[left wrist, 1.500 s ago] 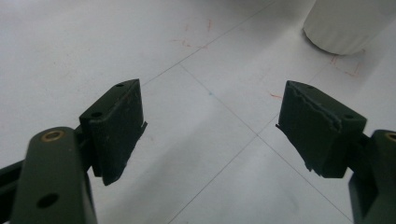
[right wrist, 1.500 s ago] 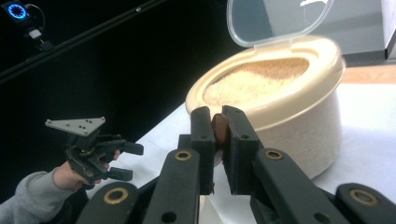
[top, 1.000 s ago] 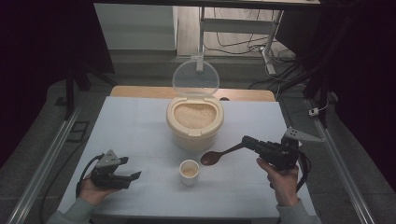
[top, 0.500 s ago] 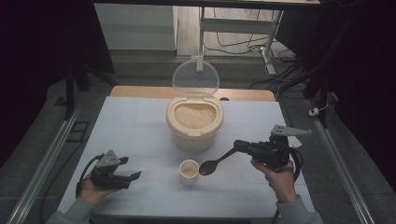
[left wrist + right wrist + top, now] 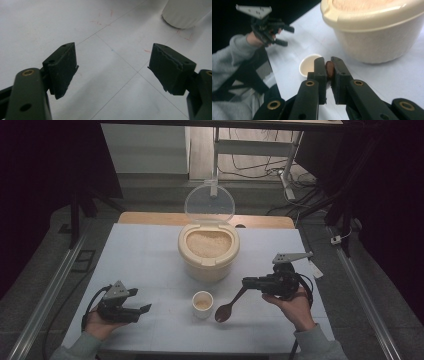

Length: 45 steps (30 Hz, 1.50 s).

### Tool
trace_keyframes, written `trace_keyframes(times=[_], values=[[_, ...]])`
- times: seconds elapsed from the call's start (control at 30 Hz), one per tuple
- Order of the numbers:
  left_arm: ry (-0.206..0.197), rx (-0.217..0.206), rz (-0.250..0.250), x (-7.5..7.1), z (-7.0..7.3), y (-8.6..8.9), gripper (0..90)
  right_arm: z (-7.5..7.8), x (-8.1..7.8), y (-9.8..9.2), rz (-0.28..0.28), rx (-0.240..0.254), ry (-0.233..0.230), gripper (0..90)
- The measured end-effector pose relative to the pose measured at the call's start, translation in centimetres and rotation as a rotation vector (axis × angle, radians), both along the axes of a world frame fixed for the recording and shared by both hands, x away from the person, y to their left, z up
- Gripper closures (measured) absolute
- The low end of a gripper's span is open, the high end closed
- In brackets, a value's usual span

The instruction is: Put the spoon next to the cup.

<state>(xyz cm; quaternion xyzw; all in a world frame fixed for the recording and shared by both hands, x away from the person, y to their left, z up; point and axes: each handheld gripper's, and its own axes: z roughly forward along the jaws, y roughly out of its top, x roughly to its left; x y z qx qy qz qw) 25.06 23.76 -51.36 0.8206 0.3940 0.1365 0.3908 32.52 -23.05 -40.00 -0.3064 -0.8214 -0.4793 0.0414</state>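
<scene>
White table [image 5: 150,250] holds one rice tub [image 5: 208,251], one cup [image 5: 202,304]; right gripper [image 5: 246,282] clamps one spoon [image 5: 227,309], left gripper [image 5: 145,310] gapes.

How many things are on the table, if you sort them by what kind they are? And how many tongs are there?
Big tub of rice with its clear lid up: 1
Small cup: 1
Brown spoon: 1
Tongs: 2, the left tongs open and holding nothing, the right tongs shut on the spoon
Total: 5
</scene>
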Motion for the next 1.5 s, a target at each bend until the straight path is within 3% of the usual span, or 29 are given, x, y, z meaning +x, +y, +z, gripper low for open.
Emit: trace_keyframes(times=[0.37, 0.5, 0.73, 0.93, 1.03, 1.5], values=[[0.003, 0.004, -0.005, 0.0, -0.1, -0.1, 22.3, -1.7, 1.6, 2.3, 0.052, -0.084, 0.052, 82.8], [0.004, 0.006, -0.006, 0.0, -0.1, -0.1, 22.3, -2.2, 2.6, 2.8, 0.043, -0.076, 0.078, 82.2], [0.006, 0.008, -0.010, 0.0, -0.1, -0.1, 22.3, -3.9, 4.6, 2.8, -0.031, -0.102, 0.097, 76.6], [0.009, 0.013, -0.014, 0.1, -0.2, -0.2, 22.2, -5.9, 5.9, 2.8, -0.096, -0.126, 0.080, 70.5], [0.010, 0.013, -0.014, 0.1, -0.2, -0.2, 22.2, -6.8, 6.2, 3.0, -0.128, -0.158, 0.058, 66.7], [0.011, 0.011, -0.015, 0.0, -0.3, -0.2, 22.2, -9.8, 7.1, 3.7, -0.239, -0.260, 0.038, 58.9]])
